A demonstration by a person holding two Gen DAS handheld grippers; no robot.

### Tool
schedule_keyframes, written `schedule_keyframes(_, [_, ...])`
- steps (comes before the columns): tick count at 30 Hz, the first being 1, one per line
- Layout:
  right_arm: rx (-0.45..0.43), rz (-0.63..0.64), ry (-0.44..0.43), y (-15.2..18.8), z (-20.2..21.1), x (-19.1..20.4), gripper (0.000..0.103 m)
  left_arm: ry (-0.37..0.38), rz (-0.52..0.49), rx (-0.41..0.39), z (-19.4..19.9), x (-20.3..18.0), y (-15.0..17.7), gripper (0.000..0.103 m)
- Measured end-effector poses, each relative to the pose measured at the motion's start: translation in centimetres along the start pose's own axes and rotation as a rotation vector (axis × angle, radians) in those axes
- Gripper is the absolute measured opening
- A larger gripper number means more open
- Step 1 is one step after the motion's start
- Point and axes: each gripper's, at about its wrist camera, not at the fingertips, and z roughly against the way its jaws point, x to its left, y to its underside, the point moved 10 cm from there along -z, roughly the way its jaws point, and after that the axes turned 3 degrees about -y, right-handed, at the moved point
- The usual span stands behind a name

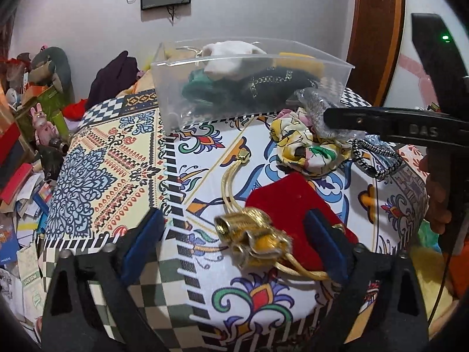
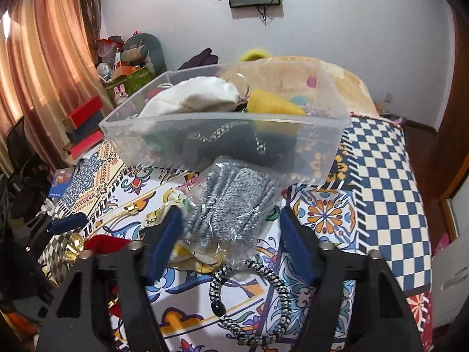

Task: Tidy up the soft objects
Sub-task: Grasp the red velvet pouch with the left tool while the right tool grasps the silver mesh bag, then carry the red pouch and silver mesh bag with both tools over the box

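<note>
The left tongs [image 1: 234,243] stand wide open over the patterned bedspread [image 1: 111,152], grasping nothing. Between their blue pads lie a gold metal ornament on a gold cord [image 1: 252,234] and a red velvet pouch [image 1: 293,205]; the ornament sits nearer the right pad, and I cannot tell whether that pad touches the cord. If these tongs closed here, they would likely catch the hard ornament and the cord together with the pouch (a tangle, and hardly a soft object), dragging one off with the other.

Further right, beside the pouch, a floral scrunchie [image 1: 299,140] and a black-and-white braided bracelet [image 2: 249,302] lie on the bedspread, just in front of the clear plastic bin [image 2: 222,123], which already holds a white cloth bag, something green, a black chain-trimmed piece and a yellow item.

The right tongs [image 2: 231,226] carry a grey knit item in a crinkled clear wrapper [image 2: 234,199] up near the bin's front wall. The fingers look well spread in the wrist view, though the bundle is raised off the bed between them, so I judge it grasped, probably by the wrapper. The risks: slippery film sliding out before it clears the rim, or the bundle bumping the wall and shoving the light bin backward.
</note>
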Motion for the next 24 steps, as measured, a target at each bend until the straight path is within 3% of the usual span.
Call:
schedule_keyframes(2, [0.009,-0.006,-0.015,0.2,-0.3,0.1,0.048,0.006,-0.007,-0.009,0.5,-0.1,0.2,0.076])
schedule_keyframes(6, [0.005,-0.016,-0.022,0.4,-0.2,0.1,0.037,0.020,-0.024,-0.015,1.4,-0.2,0.3,0.043])
schedule_keyframes(10, [-0.020,-0.006,-0.016,0.0,0.7,0.0,0.031,0.010,-0.020,-0.008,1.1,0.3,-0.4,0.026])
schedule_keyframes(13, [-0.045,0.002,-0.013,-0.5,1.6,0.1,0.029,-0.012,0.008,-0.006,0.9,1.3,-0.9,0.018])
schedule_keyframes(19, [-0.110,0.026,0.010,-1.8,3.4,0.3,0.029,-0.035,0.075,-0.050,1.9,3.7,-2.7,0.016])
schedule_keyframes(24, [-0.157,0.039,0.013,-3.2,4.7,0.5,0.029,-0.047,0.074,-0.125,3.5,4.4,-5.7,0.015])
